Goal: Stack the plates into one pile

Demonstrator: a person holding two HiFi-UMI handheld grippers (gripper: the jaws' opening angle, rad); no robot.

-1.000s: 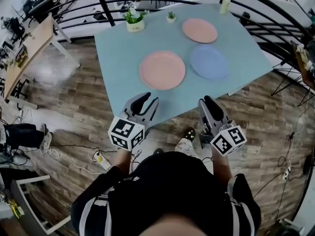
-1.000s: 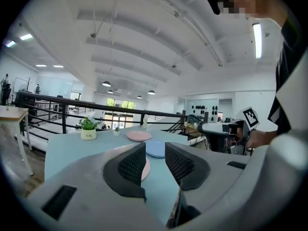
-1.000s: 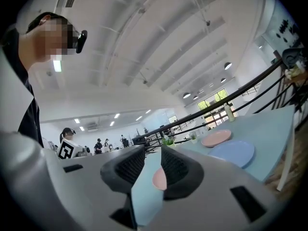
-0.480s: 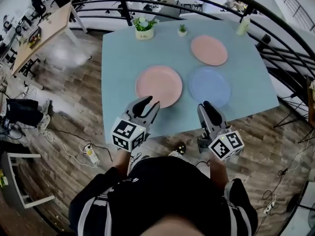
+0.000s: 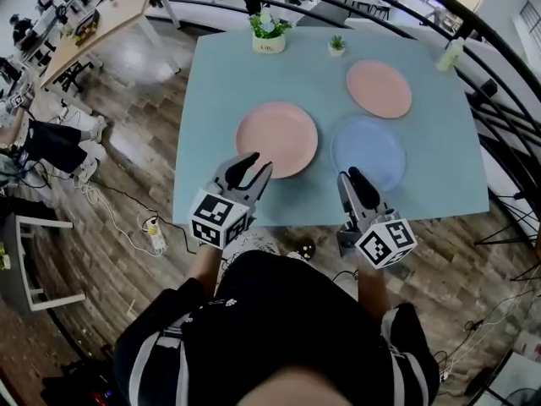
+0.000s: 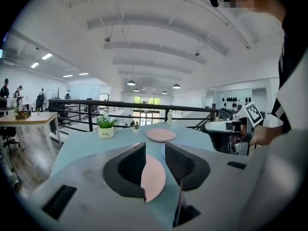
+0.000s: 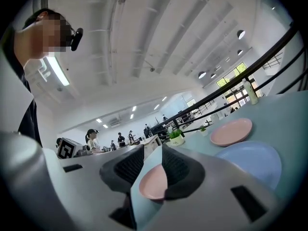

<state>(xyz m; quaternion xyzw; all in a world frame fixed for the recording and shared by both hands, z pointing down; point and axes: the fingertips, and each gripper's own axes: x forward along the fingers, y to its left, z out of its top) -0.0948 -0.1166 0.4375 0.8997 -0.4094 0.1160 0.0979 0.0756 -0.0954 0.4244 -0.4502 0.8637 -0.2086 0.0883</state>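
Three plates lie apart on the light blue table (image 5: 211, 100). The near pink plate (image 5: 277, 139) sits left of centre, a blue plate (image 5: 368, 152) is to its right, and a second pink plate (image 5: 379, 88) lies farther back. My left gripper (image 5: 249, 169) hovers open at the near edge of the table, just short of the near pink plate (image 6: 154, 179), which shows through its jaws. My right gripper (image 5: 351, 180) hovers open by the blue plate's near rim. Neither gripper holds anything. The right gripper view shows the blue plate (image 7: 250, 160) and the far pink plate (image 7: 231, 131).
A potted plant (image 5: 269, 32), a smaller plant (image 5: 336, 46) and a pale bottle (image 5: 450, 55) stand along the table's far side. A black railing (image 5: 499, 125) curves round the back and right. A wooden desk (image 5: 101, 15) is at upper left, and cables (image 5: 127, 227) lie on the floor.
The person has stepped closer to the table. Both grippers have moved forward from short of the table edge to over it, and both are still open.
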